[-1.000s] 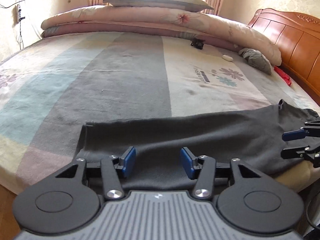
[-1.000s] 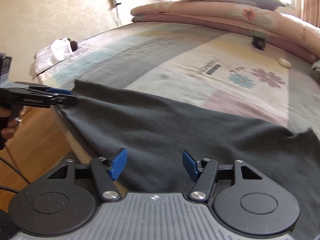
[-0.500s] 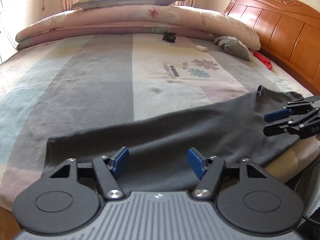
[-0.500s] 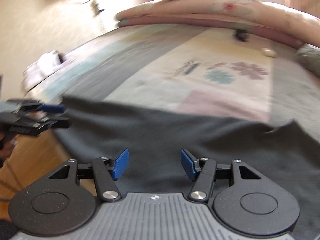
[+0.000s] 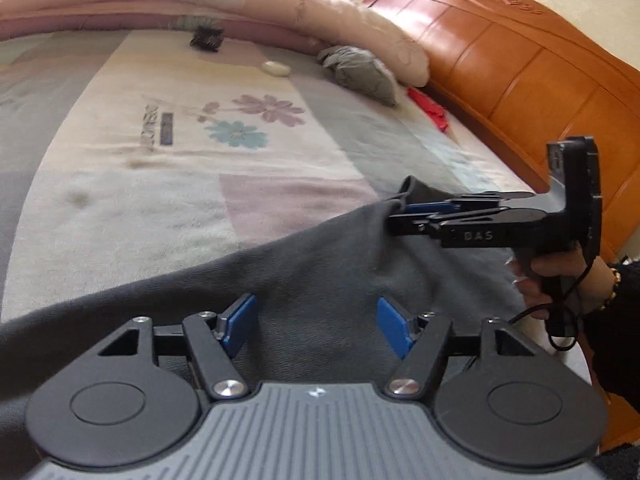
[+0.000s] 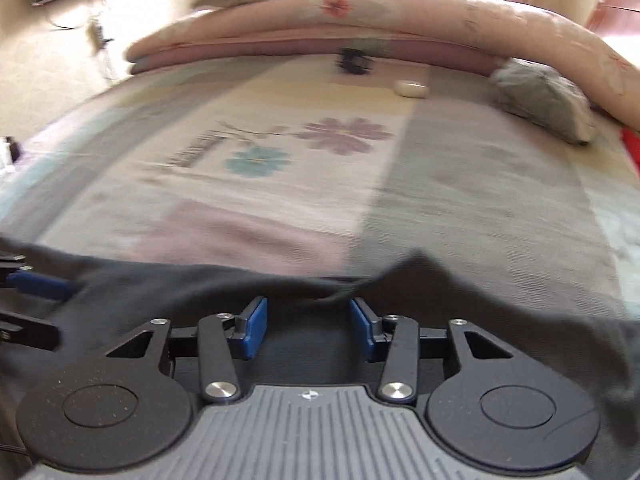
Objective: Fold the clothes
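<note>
While the left gripper [image 5: 316, 328] holds its jaws wide over the dark grey garment [image 5: 312, 272], the right gripper [image 6: 306, 328] is closing its jaws, with the garment's far edge between them but not yet pinched. Farther on the bed [image 6: 480, 208] lie a white oval thing [image 6: 410, 89], a grey crumpled cloth [image 6: 548, 104] and a folded quilt [image 6: 360, 20].

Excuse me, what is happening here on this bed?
A person is folding a dark grey garment spread across the near edge of the bed, with a handheld gripper in each hand. The right gripper is closing on the garment's far edge. The left gripper hovers open above the cloth.
</note>
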Available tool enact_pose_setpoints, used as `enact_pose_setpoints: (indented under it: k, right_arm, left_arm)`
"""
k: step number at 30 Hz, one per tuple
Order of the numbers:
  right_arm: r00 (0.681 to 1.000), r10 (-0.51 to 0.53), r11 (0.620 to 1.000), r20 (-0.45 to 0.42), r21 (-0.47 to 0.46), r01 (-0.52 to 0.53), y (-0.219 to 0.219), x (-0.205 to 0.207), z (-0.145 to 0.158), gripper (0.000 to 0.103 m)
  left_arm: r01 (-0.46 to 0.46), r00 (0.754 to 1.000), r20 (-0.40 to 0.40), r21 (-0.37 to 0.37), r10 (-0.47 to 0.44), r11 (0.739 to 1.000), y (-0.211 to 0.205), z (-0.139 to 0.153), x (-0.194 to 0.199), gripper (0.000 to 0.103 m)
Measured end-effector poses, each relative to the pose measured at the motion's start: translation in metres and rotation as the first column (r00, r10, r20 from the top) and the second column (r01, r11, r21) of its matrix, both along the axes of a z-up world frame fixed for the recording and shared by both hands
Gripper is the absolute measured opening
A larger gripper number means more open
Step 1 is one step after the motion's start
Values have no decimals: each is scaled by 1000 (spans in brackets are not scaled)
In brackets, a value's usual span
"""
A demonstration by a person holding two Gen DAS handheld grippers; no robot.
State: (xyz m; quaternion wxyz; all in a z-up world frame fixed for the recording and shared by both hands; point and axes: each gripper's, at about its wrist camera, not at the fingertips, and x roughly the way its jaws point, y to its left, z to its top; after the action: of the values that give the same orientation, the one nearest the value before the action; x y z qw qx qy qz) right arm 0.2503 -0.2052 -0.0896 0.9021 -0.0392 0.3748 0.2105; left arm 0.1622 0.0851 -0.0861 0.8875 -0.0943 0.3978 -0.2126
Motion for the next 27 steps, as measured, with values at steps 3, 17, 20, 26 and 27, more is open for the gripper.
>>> enact_pose_setpoints:
  k: [3,17,20,26,27]
  right_arm:
    - [997,-71,997,1,9,71,-22,5,3,7]
    - [998,30,998,57,-56,-27,-9,-19,-2,13]
    - [995,-85,993,52,-81,89,-30,-23,5,13]
    - [997,-41,999,65,-16,42,-20,-37,20,20]
    - [998,-27,1000,63,-9,28,-14,-35,20,20]
  left_arm:
    - [-60,998,-4,-19,60,998,7,-8,4,68]
    - [-117,993,3,-1,117,993,-1,-4,17,71]
    - [-119,993,3,-9,119,993,1,-5,17,72]
    - [-123,992,10,2,123,992,-7,3,16,71]
    - [-124,992,12,-2,124,992,-7,5,15,71]
